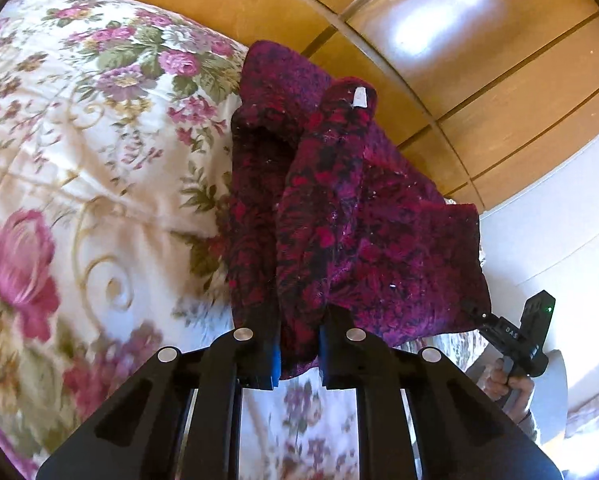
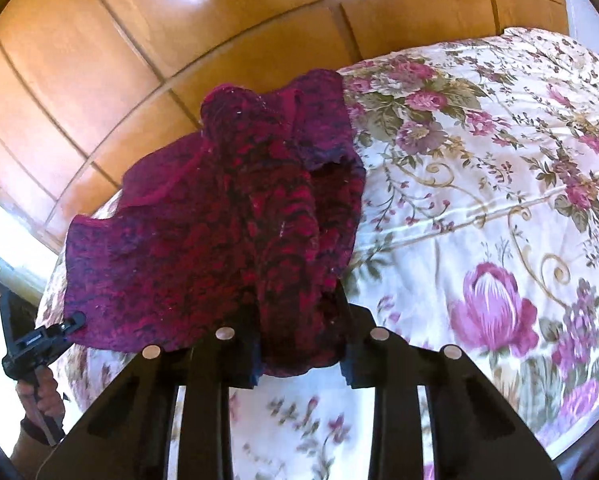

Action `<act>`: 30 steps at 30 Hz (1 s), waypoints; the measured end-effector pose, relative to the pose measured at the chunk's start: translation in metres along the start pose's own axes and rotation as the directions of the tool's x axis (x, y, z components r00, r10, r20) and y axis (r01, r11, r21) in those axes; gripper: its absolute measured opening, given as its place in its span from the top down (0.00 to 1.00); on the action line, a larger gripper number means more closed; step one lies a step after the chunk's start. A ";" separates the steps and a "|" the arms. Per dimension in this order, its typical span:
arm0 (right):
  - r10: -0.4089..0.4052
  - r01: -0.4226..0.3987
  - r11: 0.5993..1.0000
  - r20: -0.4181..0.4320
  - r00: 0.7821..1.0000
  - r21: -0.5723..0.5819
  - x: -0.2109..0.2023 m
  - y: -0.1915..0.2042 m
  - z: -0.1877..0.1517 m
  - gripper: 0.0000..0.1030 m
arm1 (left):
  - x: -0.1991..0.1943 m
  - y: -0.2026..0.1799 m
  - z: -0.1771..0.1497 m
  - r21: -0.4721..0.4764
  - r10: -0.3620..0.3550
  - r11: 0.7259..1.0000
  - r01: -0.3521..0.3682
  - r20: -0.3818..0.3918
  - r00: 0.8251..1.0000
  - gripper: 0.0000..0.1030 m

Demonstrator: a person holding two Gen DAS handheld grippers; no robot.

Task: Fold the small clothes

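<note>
A small dark red and black knitted garment (image 1: pixel 339 208) hangs stretched between my two grippers above a floral bedspread (image 1: pixel 79 160). My left gripper (image 1: pixel 297 344) is shut on one lower corner, with the fabric bunched between its blue pads. My right gripper shows at the far right of this view (image 1: pixel 475 312), pinching the other corner. In the right wrist view the garment (image 2: pixel 219 240) fills the middle, and my right gripper (image 2: pixel 299 344) is shut on its bunched corner. My left gripper (image 2: pixel 73 320) pinches the far corner at lower left. A white label (image 1: pixel 359 98) shows near the garment's top.
A wooden panelled wardrobe or wall (image 1: pixel 439 40) stands behind the bed. The floral bedspread (image 2: pixel 479 200) spreads wide under the garment. A white surface (image 1: pixel 559 220) lies to the right in the left wrist view. The person's hand (image 2: pixel 39 396) holds the left gripper's handle.
</note>
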State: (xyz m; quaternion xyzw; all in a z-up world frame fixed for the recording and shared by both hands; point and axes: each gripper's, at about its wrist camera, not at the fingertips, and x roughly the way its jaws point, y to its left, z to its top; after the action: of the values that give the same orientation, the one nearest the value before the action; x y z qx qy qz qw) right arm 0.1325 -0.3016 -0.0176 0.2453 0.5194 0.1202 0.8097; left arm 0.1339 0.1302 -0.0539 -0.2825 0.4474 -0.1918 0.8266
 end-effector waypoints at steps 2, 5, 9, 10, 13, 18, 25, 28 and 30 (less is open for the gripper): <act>0.008 -0.008 1.000 -0.011 1.000 -0.007 -0.010 0.006 -0.009 0.74 | -0.007 -0.001 -0.010 0.001 0.001 1.000 -0.001 0.000 1.000 0.88; 0.010 -0.011 1.000 -0.046 0.999 -0.008 -0.026 0.007 -0.034 0.74 | -0.020 -0.001 -0.030 -0.004 -0.013 1.000 0.013 -0.017 1.000 0.88; -0.002 0.002 1.000 -0.109 0.994 0.006 -0.041 0.000 -0.065 0.75 | -0.031 -0.003 -0.065 -0.008 -0.036 0.999 0.036 -0.066 0.997 0.88; -0.005 0.006 1.000 -0.125 0.992 0.007 -0.046 -0.001 -0.074 0.75 | -0.034 -0.002 -0.071 -0.015 -0.045 0.999 0.044 -0.079 0.996 0.88; -0.022 0.022 1.000 -0.160 0.987 -0.001 -0.050 -0.004 -0.085 0.75 | -0.039 0.002 -0.084 -0.038 -0.060 0.998 0.057 -0.109 0.992 0.87; -0.071 0.063 0.996 -0.122 0.990 -0.066 -0.053 0.006 -0.066 0.60 | -0.047 -0.012 -0.064 0.062 0.004 0.998 0.001 -0.076 0.997 0.81; -0.124 0.128 0.974 0.031 0.992 -0.186 -0.049 0.041 -0.017 0.45 | -0.030 -0.030 -0.013 0.195 0.056 0.979 -0.056 0.007 0.998 0.81; -0.158 0.165 0.951 0.047 0.986 -0.262 -0.029 0.057 -0.003 0.46 | -0.018 -0.039 -0.002 0.240 0.051 0.969 -0.052 0.010 0.999 0.49; -0.182 0.189 0.934 0.051 0.982 -0.302 -0.019 0.065 -0.001 0.47 | -0.006 -0.042 0.004 0.263 0.058 0.963 -0.057 0.001 0.998 0.49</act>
State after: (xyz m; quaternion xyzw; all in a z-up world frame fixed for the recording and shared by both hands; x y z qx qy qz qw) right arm 0.1274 -0.2544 0.0308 0.0684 0.5064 0.1196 0.8512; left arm 0.1311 0.1029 -0.0219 -0.1565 0.4286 -0.2264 0.8606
